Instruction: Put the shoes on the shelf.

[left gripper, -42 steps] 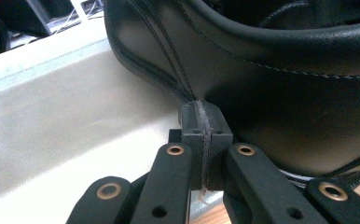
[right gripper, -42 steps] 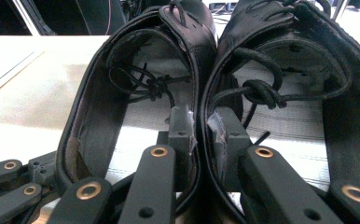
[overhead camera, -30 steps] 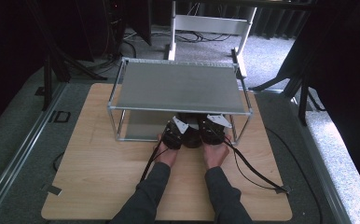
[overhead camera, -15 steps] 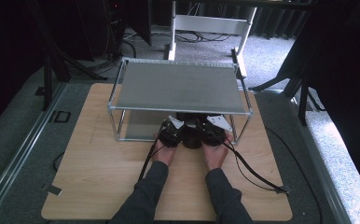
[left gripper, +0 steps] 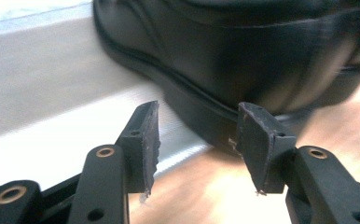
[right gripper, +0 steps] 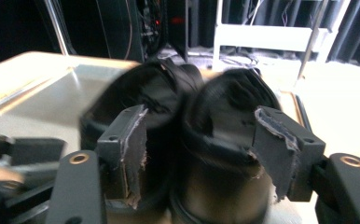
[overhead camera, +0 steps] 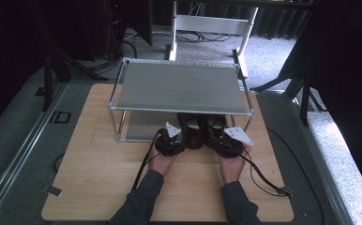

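Two black shoes stand side by side, heels toward me, on the lower tray of a metal rack (overhead camera: 179,86). The left shoe (overhead camera: 192,132) and the right shoe (overhead camera: 215,131) are partly hidden by the rack's top shelf. My left gripper (overhead camera: 173,139) sits just left of the left shoe's heel (left gripper: 243,60). Its jaws (left gripper: 197,140) have just been opening and nothing is between them. My right gripper (overhead camera: 226,140) is behind the right shoe (right gripper: 229,112). Its jaws (right gripper: 199,144) have just been opening and stand on either side of that heel without pressing. The left shoe (right gripper: 145,93) touches its neighbour.
The rack stands at the far middle of a wooden table (overhead camera: 94,187). Black cables (overhead camera: 263,180) trail from the grippers across the table's near right. A white frame (overhead camera: 212,23) and dark stands lie beyond the table.
Both grippers have opened and let go of the shoes. The hands have drawn a little back toward me and apart, the right one moving to the right. The shoes stay under the shelf.
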